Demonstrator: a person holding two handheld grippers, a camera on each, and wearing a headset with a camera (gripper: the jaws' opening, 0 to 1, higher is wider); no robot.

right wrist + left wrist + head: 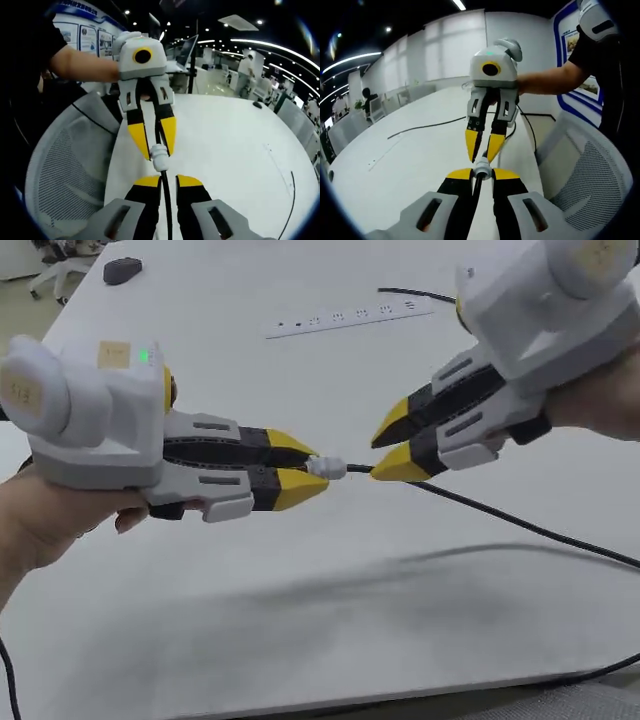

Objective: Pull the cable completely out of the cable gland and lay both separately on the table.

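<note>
Cable gland [327, 467]: we see a small white fitting held up above the table, with the cable threaded into it, so the two are not parted.
Cable [480, 508]: it is thin and black. It leaves the gland on the side facing the right gripper, then slopes away from the gland down to the tabletop and off the frame edge.
Left gripper [320, 468]: its yellow-tipped jaws are clenched on the gland, which pokes out just past the tips.
Right gripper [374, 460]: it sits just beside the gland, nose to nose with the left gripper. We read it as released, with the jaws apart on either side of the cable and the cable lying along the lower jaw. In the right gripper view the cable runs down the gap between the two jaws.
Hands: we see one wrapped round the body of each gripper, well back from the gland.
Table [300, 640]: it is a white top beneath the gland, with a soft shadow under it.
Power strip [350, 315]: it is white and lies flat on the table, well beyond the gland.
Mesh chair [65, 165]: it is pale and stands at the table edge, off to the side of the gland.
</note>
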